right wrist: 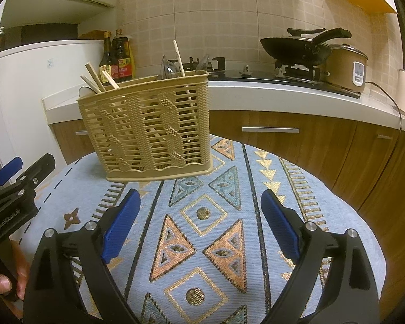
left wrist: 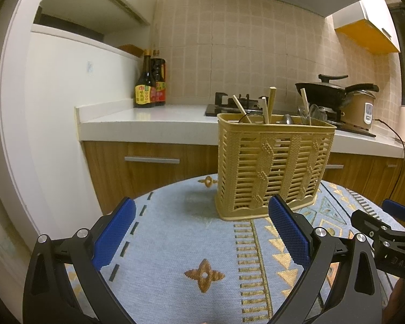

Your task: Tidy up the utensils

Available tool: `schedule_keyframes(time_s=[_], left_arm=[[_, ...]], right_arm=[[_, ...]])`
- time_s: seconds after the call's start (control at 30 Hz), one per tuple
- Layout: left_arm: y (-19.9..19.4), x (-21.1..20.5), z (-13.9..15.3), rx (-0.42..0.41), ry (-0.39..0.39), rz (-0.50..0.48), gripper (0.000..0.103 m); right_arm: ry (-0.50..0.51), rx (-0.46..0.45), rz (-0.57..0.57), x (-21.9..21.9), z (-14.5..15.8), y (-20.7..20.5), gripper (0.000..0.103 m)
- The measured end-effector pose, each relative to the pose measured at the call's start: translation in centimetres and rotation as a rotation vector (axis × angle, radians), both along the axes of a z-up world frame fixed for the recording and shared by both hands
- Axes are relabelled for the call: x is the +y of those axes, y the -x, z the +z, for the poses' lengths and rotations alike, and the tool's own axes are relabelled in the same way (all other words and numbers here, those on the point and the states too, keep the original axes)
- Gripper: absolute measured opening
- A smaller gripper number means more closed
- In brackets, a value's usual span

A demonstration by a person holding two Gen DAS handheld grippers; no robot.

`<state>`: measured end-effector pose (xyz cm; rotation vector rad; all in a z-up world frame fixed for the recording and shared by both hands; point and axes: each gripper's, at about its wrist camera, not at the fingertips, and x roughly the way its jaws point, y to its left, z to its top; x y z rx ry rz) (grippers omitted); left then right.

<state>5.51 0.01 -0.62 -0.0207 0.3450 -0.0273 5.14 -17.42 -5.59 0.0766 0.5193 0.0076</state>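
Tan slatted utensil basket upright with chopsticks; left gripper, right gripper both spread, empty.

I see a round table covered by a pale blue cloth with gold and orange geometric patterns. One tan slatted utensil basket stands upright on its far side.

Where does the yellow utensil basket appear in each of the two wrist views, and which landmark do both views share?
Left wrist view: the yellow utensil basket stands right of centre on the blue tablecloth, beyond the open left tool.
Right wrist view: the basket stands left of centre, above the open right tool.
Shared landmark: the black wok on the stove behind.
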Motion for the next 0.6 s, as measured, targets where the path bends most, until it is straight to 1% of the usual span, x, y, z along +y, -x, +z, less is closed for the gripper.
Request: schedule_keyframes(time_s=[0.2, 0.37, 0.6], left_arm=[[-0.05, 0.01, -0.07, 0.007, 0.0, 0.005, 0.095], [-0.09, 0.05, -0.02, 0.005, 0.0, 0.009, 0.095], [-0.2, 0.07, 0.03, 0.011, -0.002, 0.024, 0.095]], right_arm=[[0.002, -0.001, -0.003, 0.04, -0.01, 0.01, 0.088], [-0.014, -0.002, -0.017, -0.33, -0.01, 0.01, 0.09], [-0.001, 0.0, -0.013, -0.07, 0.0, -0.01, 0.091]])
